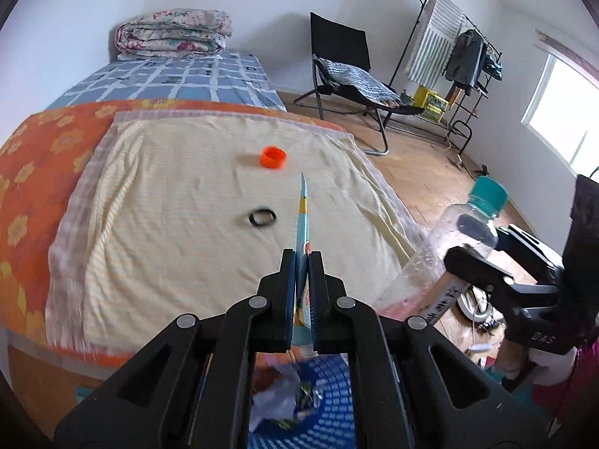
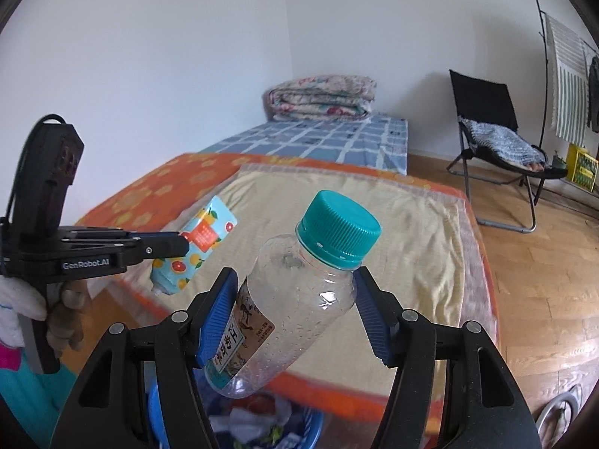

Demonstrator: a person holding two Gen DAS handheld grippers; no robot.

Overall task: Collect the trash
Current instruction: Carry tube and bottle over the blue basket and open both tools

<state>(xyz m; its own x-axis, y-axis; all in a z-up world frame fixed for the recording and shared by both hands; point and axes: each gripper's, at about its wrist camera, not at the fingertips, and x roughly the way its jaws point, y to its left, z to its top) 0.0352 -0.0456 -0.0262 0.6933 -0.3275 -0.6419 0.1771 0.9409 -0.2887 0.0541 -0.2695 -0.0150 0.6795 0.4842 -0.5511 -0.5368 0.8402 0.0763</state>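
Observation:
My left gripper (image 1: 302,262) is shut on a flat blue fruit-print drink pouch (image 1: 303,224), held edge-on over the bed's near edge; the pouch also shows in the right wrist view (image 2: 198,247). My right gripper (image 2: 295,284) is shut on a clear empty plastic bottle (image 2: 295,299) with a teal cap (image 2: 338,228), tilted, to the right of the left gripper; it also shows in the left wrist view (image 1: 449,235). An orange bottle cap (image 1: 273,157) and a black ring (image 1: 262,217) lie on the cream cloth (image 1: 168,202). A blue basket (image 1: 333,404) with wrappers sits below both grippers.
The bed has an orange flowered blanket (image 1: 41,157), a blue checked sheet (image 1: 179,82) and a folded quilt (image 1: 172,33) at the far end. A black folding chair (image 1: 348,75) and a clothes rack (image 1: 460,56) stand on the wooden floor to the right.

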